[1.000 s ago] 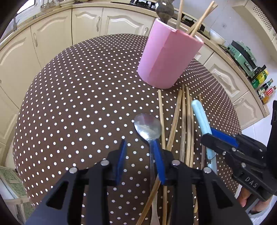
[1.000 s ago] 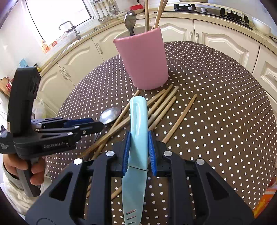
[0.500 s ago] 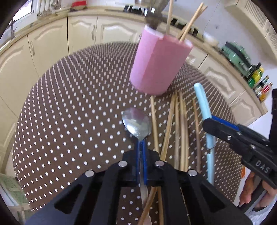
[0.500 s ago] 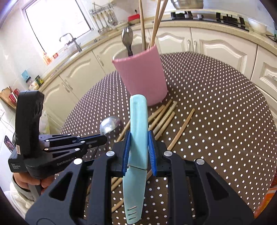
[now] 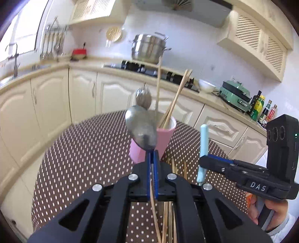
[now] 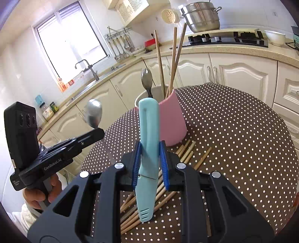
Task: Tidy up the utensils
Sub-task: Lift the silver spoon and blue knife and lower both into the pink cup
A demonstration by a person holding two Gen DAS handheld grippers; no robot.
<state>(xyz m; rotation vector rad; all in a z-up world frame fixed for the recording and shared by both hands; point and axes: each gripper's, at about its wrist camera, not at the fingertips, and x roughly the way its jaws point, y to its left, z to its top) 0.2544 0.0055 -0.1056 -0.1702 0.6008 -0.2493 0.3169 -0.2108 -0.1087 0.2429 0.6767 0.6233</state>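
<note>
My left gripper [image 5: 152, 155] is shut on the handle of a metal spoon [image 5: 141, 129], held up in the air with its bowl in front of the pink utensil cup [image 5: 164, 138]. In the right wrist view that gripper [image 6: 97, 130] and the spoon [image 6: 93, 114] show at the left. My right gripper [image 6: 150, 149] is shut on a light blue sheathed knife [image 6: 148, 142], lifted off the table; the knife [image 5: 202, 149] also shows in the left wrist view. The cup [image 6: 172, 121] holds a spork [image 6: 146, 80] and chopsticks [image 6: 173, 56]. Several chopsticks [image 6: 186, 155] lie on the table.
The round table [image 6: 233, 130] has a brown cloth with white dots. Kitchen cabinets [image 6: 243, 71], a sink [image 6: 104, 72], a hob [image 6: 228, 40] and a steel pot [image 6: 200, 15] ring the room. Bottles [image 5: 261, 110] stand on the counter at right. A hand [image 5: 274, 215] holds the right gripper.
The left gripper closed on the spoon's handle and lifted it off the table, tilting upward. The right gripper rose with the blue knife.
</note>
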